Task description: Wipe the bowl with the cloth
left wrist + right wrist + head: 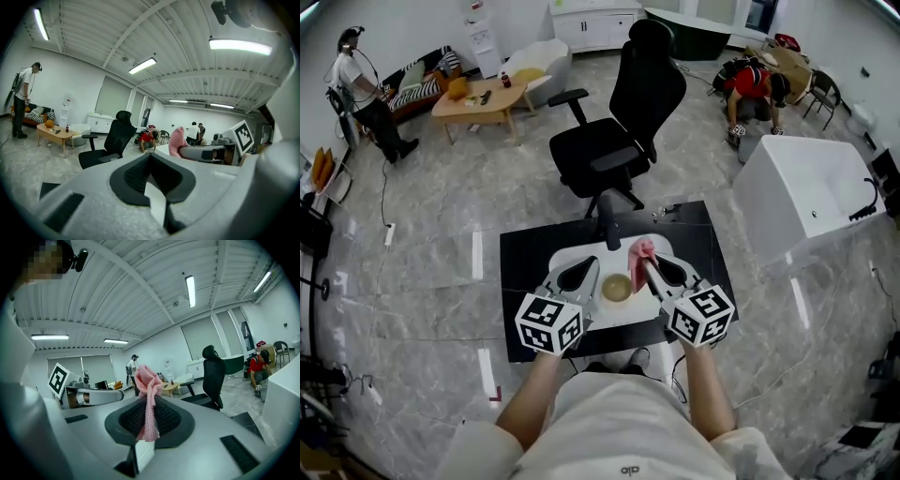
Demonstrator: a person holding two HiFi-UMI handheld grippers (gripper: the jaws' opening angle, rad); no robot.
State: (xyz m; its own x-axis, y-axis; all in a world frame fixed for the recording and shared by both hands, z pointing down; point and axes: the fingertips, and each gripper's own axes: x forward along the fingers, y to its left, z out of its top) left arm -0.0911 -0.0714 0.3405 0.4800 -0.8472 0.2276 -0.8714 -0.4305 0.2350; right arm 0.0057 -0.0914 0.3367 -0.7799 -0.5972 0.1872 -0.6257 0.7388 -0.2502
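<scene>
A small tan bowl (pixel 617 288) sits on a white board (pixel 623 316) on the black table (pixel 522 292). In the head view it shows between my two grippers; neither gripper view shows it. My right gripper (pixel 648 268) is shut on a pink knitted cloth (pixel 640 252). The cloth (pixel 148 394) stands up in a bunch above the jaws and hangs down between them. My left gripper (pixel 587 266) is shut with nothing in it, its jaws closed together (pixel 152 171). Both grippers are held up and point out across the room. The left gripper view shows the right gripper (pixel 202 153) with the cloth (pixel 177 140).
A black office chair (pixel 619 122) stands just beyond the table. A white tub (pixel 811 192) is at the right. Farther off are a wooden coffee table (pixel 478 98), a person standing at the left (pixel 366 94) and a person crouching at the back right (pixel 755 94).
</scene>
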